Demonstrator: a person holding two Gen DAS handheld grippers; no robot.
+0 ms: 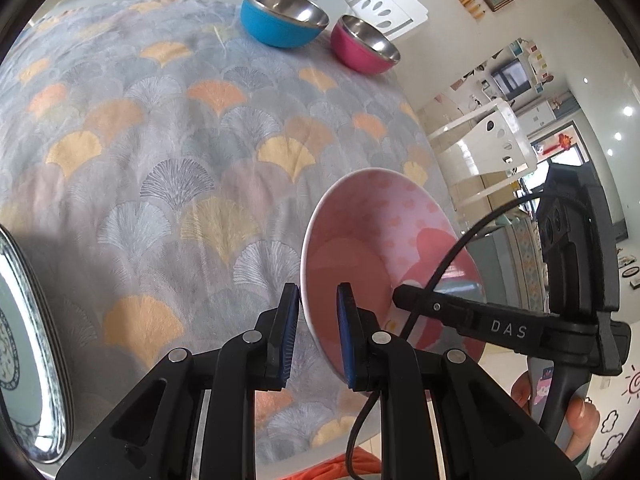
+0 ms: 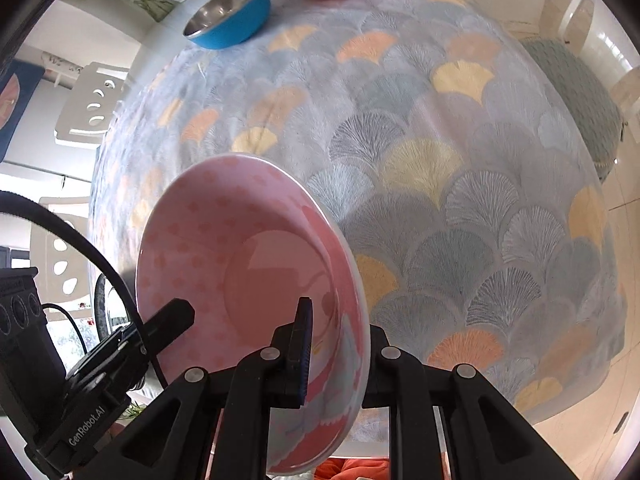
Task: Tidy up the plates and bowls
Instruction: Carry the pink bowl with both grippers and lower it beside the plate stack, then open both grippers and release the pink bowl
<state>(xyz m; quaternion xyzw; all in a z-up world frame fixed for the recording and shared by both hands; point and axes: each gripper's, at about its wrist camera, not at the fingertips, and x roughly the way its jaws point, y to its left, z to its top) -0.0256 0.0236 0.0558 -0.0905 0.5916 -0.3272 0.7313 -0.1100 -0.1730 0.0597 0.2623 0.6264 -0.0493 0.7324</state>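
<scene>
Blue pads of the left hand-held gripper are pinching one rim of the pink bowl, jaws nearly closed on it. Right hand-held gripper is clamping the opposite rim of the same bowl, one finger inside, one hidden behind the wall. Bowl is hanging tilted above the near edge of the surface, which is wearing a fan-patterned cloth. Blue bowl and magenta bowl are sitting at the far edge, just beside each other. Patterned plate is lying at the left edge.
</scene>
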